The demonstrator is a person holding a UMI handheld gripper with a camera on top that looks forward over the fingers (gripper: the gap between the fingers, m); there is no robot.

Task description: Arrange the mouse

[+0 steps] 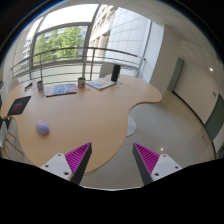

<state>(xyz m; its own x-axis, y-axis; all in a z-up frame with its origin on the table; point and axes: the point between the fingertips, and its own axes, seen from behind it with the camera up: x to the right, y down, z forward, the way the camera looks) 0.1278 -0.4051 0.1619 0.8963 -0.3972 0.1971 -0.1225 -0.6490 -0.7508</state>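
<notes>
Lying beyond the open gripper (112,160): mouse (42,128).

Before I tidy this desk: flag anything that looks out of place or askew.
Nothing looks spilled or damaged. The mouse sits alone near the table edge, far from the laptop across the table. The open gripper holds nothing, well short of the mouse.

A big curvy wooden table (85,115) holds a small round purple thing (42,128), maybe a mouse, and papers (61,89).
</notes>
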